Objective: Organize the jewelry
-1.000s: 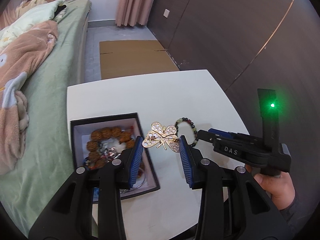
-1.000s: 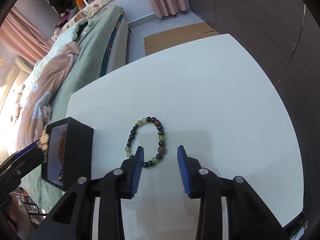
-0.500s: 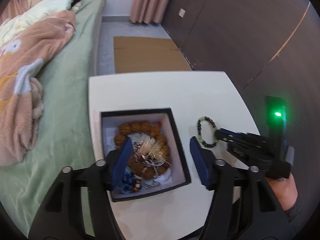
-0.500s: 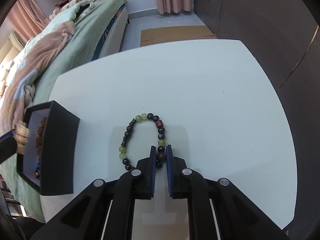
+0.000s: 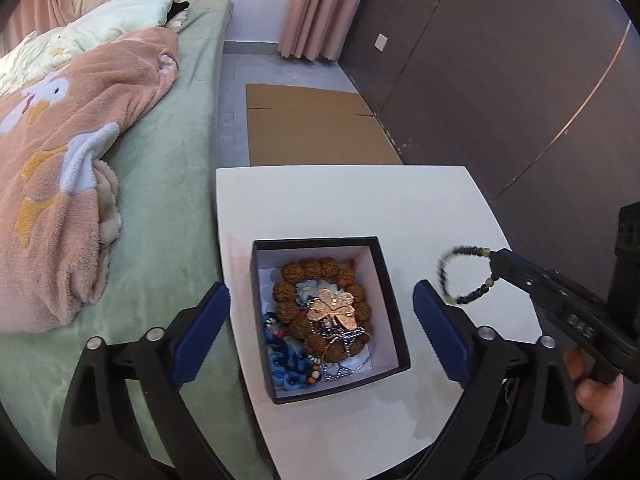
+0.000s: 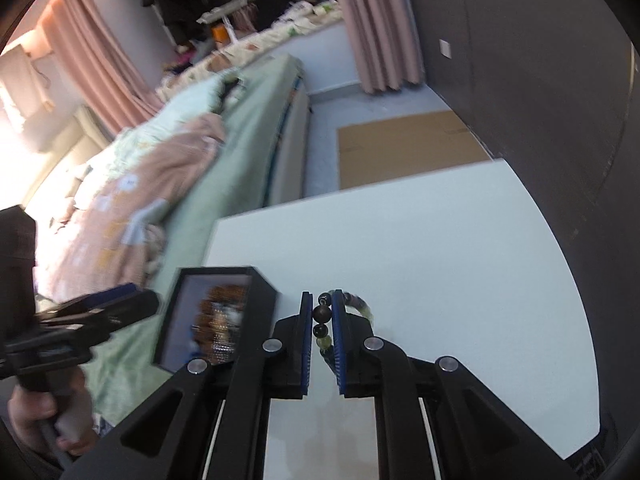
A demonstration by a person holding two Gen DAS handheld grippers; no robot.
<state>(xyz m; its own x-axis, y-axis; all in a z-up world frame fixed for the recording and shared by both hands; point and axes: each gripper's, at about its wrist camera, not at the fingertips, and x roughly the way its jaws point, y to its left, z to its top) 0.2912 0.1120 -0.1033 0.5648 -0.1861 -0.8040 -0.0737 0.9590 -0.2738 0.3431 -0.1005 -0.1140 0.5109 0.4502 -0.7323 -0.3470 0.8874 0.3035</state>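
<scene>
Two grippers over a white bench (image 5: pixel 360 200) beside a bed (image 5: pixel 160 208) – order below runs big to small.

Black box (image 5: pixel 384 288) sits at the bench's bed-side edge, open top, already packed: brown bead bracelet, blue cord, chain, and a gold butterfly brooch (image 5: pixel 334 307) lying on top of the pile.

Left gripper (image 5: pixel 322 330) hangs straddling the box, jaws just been opening and now spread wide, nothing between the pads – brooch released, by the look of it.

Right gripper (image 6: pixel 322 334) is clenched on the beaded bracelet (image 5: pixel 466 276): a couple of dark beads pinched between the pads, the rest of the loop dangling clear of the bench.

Key relation: in the left wrist view the bracelet hangs just right of the box's right wall, near it but not over the opening. Box lies to the right gripper's left. My read – next move is a short carry leftward until the loop is above the cavity, then let go. Left gripper sits over the drop zone and probably needs to clear.
</scene>
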